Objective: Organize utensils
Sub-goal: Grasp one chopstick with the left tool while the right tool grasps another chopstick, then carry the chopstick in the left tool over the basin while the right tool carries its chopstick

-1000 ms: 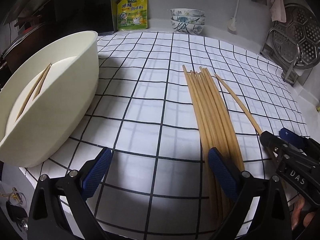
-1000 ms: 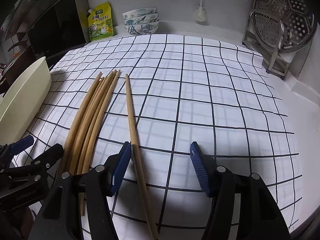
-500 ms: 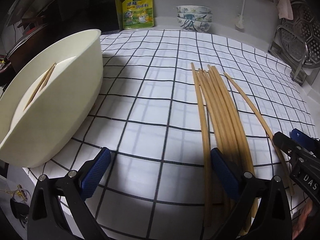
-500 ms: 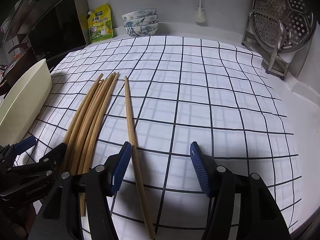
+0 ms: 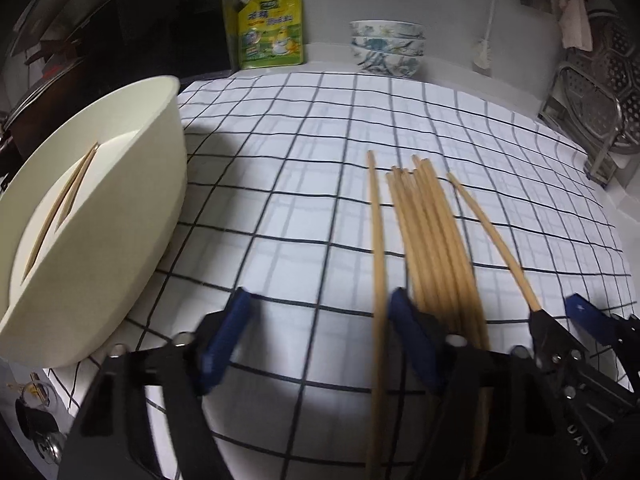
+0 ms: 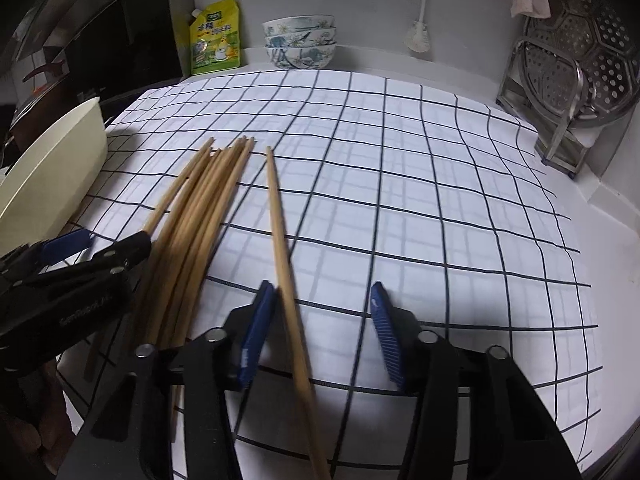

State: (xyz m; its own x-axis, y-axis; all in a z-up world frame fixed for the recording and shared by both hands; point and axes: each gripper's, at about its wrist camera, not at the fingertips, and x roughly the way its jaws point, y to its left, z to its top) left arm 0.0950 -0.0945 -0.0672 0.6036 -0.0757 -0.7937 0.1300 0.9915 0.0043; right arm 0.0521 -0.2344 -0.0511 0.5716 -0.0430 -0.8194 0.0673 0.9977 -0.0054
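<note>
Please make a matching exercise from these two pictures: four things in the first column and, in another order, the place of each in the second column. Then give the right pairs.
Things:
1. yellow-green plastic pouch
2. stacked blue-patterned ceramic bowls
3. perforated round steel steamer tray
4. cream oval plastic tub

Places:
A. on the left edge of the checked cloth, two wooden chopsticks inside
B. upright in a metal rack, far right
C. against the back wall, beside the dark appliance
D. at the back wall, right of the pouch

Pairs: 1-C, 2-D, 3-B, 4-A

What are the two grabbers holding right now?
Nothing yet. Both are closing: the left gripper around one chopstick, the right gripper around another chopstick, near their close ends.
</note>
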